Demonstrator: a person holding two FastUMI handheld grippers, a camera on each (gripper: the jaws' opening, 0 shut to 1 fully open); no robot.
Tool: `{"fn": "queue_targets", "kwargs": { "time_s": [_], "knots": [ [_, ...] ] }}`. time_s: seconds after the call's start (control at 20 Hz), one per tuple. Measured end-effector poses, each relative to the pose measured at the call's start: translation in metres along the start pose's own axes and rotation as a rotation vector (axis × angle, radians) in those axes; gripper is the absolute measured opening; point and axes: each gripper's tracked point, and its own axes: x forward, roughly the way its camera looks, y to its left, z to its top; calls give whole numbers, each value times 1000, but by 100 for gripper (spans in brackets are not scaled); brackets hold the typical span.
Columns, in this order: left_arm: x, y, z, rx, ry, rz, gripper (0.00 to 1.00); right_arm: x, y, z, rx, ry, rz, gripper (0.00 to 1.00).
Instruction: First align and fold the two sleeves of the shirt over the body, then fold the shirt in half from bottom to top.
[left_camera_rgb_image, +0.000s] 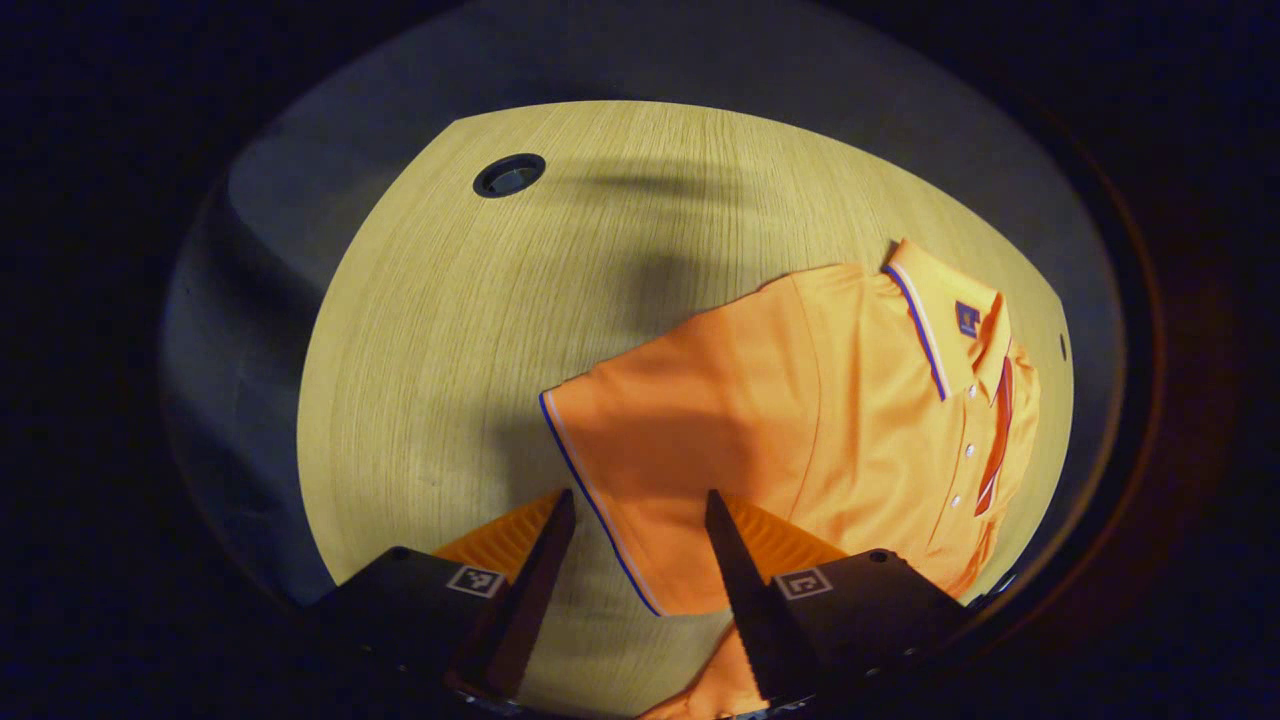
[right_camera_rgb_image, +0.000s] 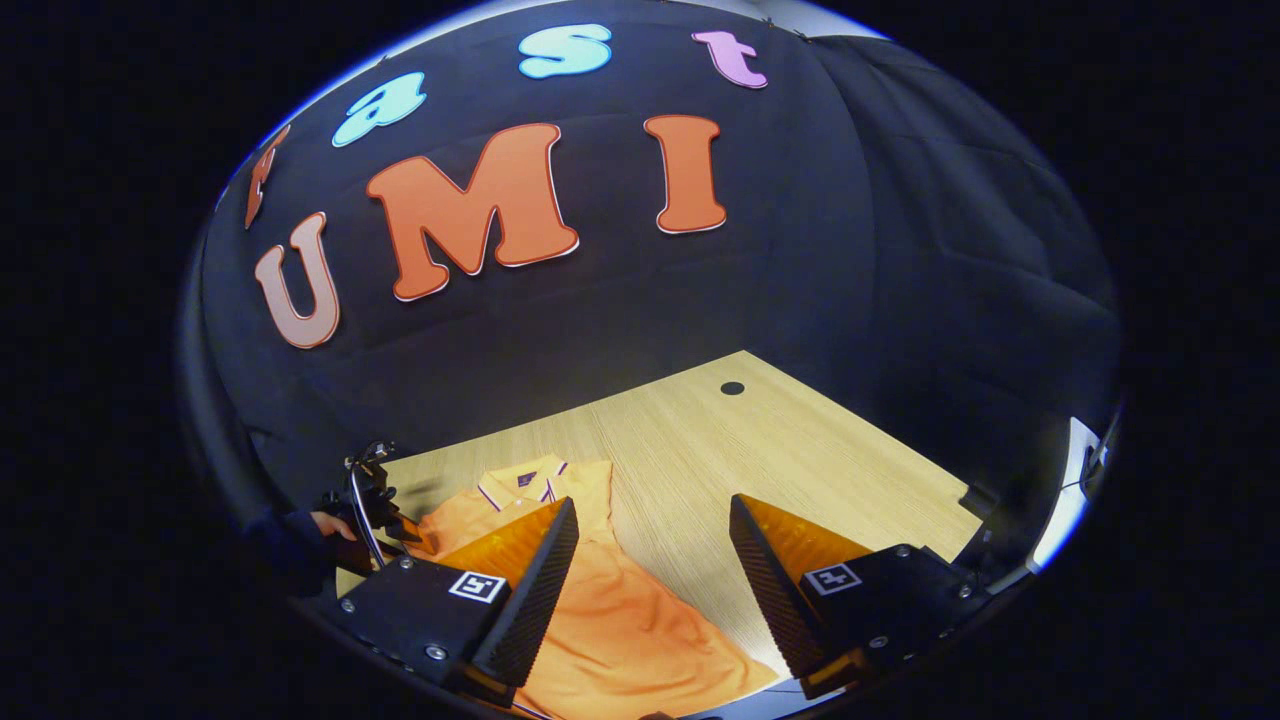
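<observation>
At the bottom of the left gripper view the polo shirt (left_camera_rgb_image: 800, 420) ran behind the gripper fingers (left_camera_rgb_image: 735, 560); its hem was cut off. The chest logo (left_camera_rgb_image: 967, 318) was too small to tell.

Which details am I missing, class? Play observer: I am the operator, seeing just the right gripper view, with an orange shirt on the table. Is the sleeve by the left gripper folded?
Observer: No. In the left gripper view the sleeve lies spread flat on the table, not yet over the shirt body.
Operator: Is the left gripper holding it?
Observer: No, the left gripper is open; the striped cuff edge runs between its fingers.
Operator: Any detail on the front?
Observer: White buttons show below the collar.
</observation>
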Motion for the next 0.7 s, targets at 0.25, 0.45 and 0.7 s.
{"fn": "queue_targets", "kwargs": {
  "time_s": [0.25,0.45,0.7],
  "knots": [
    [-13,-29,17,125,-105,-124,5,-3,-10,-11,47,18,-10,93],
    [-45,-57,31,187,-173,-183,5,-3,-15,-13,62,21,-24,93],
    [-71,-102,44,284,-236,-226,5,-8,-26,-13,72,16,-28,93]
  ]
}}
